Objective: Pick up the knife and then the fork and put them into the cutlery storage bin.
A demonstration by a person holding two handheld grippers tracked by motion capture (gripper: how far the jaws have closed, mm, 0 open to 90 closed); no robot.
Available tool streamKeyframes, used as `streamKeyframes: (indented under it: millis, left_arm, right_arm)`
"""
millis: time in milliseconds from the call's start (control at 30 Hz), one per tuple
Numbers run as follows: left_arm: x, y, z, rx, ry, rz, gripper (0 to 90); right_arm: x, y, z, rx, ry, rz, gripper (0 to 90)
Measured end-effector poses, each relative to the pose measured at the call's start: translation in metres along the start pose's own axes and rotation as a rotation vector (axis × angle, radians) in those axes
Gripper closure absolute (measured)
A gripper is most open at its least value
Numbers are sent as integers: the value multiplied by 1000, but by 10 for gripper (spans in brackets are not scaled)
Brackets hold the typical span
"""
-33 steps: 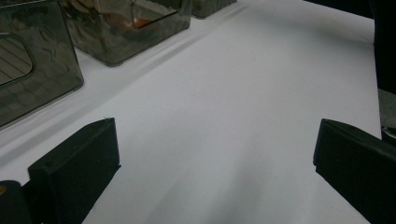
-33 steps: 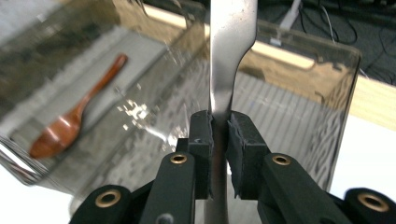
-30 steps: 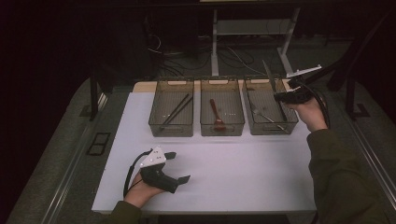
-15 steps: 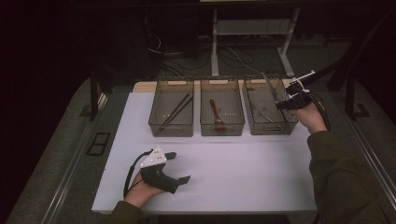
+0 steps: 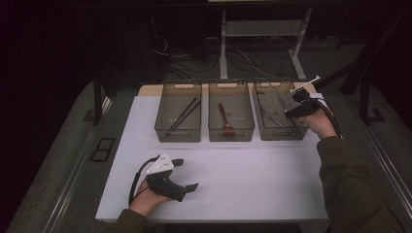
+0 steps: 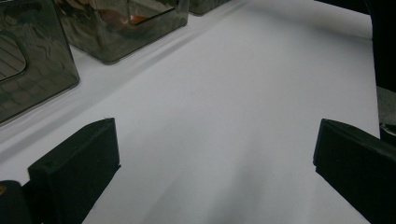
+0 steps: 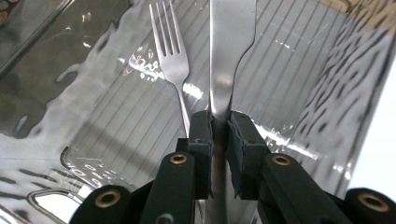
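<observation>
Over the right-hand bin (image 5: 279, 116), the right gripper (image 7: 219, 126) clamps what looks like a knife (image 7: 229, 56), a fork (image 7: 170, 51) lying below; the left gripper (image 6: 215, 158) rests open on the table (image 6: 243, 116).

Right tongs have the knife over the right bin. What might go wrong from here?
1. The right tongs pinch the knife only at its narrow handle, so it may pivot or slip.
2. A fork lies in the right bin just beside the knife; lowering could knock it.
3. The blade may catch the bin's wall.
</observation>
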State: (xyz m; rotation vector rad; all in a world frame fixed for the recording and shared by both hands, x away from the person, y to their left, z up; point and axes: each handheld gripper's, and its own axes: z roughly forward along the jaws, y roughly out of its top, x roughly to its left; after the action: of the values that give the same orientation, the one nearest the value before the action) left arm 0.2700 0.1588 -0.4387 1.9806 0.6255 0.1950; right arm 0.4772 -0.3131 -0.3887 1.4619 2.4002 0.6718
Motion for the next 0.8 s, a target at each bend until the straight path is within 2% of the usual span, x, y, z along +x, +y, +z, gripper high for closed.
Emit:
streamKeyframes:
  millis: [133,200,333,467,600,733,800]
  left_arm:
    - [0,0,0,-1,0,1,0]
    - [0,0,-1,-2,0,1,0]
    - [0,0,-1,-2,0,1,0]
    - [0,0,0,-1,-1,-2,0]
    - [0,-1,1,11,-3,2,0]
    - [0,-1,1,16,-6,2,0]
    - [0,-1,1,17,-5,1,0]
  right_arm:
    - [3,1,6,26,-2,1,772]
    - [4,1,6,19,1,0,752]
    - [4,1,3,-19,17,21,650]
    - [2,0,-4,-79,62,44,528]
    - [4,-2,-11,-133,47,27,469]
    - [5,-6,-16,-178,78,57,397]
    - [6,-9,-18,-190,63,53,369]
